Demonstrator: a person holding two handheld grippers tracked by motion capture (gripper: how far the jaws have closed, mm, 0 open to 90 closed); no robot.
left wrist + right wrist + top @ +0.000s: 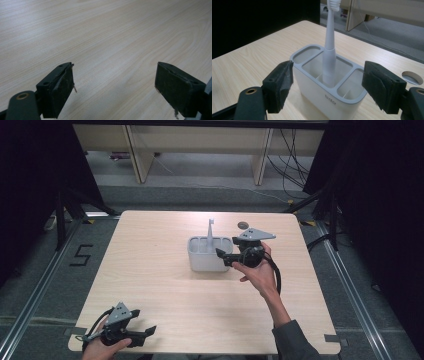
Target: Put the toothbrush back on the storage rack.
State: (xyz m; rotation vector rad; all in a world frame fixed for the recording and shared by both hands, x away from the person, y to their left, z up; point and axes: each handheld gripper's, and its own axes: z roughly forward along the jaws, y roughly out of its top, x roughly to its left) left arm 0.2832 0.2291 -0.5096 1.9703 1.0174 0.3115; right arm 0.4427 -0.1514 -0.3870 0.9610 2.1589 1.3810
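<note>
Nearest the person's edge of the table (165, 320), well apart from the holder (210, 254), the left gripper (145, 334) rests in the left hand (100, 347) — its jaws stand wide apart with nothing between them but bare wood grain, as the left gripper view shows (113, 85). Farther in, about mid-table, stands the holder, a pale grey caddy with several open compartments along its top and small lettering on its front wall (329, 97). A white toothbrush (329, 50) stands upright in one of its middle compartments, bristles at the top. Just beside the holder's right end, the right gripper (222, 256) is held level in the right hand (260, 270), pointing at it; in the right gripper view (327, 85) the jaws are spread wide, one pad close to each end of the holder, gripping nothing — whether either pad touches the wall I cannot tell. Beyond the holder, near the table's far edge, lies a round cable hole (243, 225).
</note>
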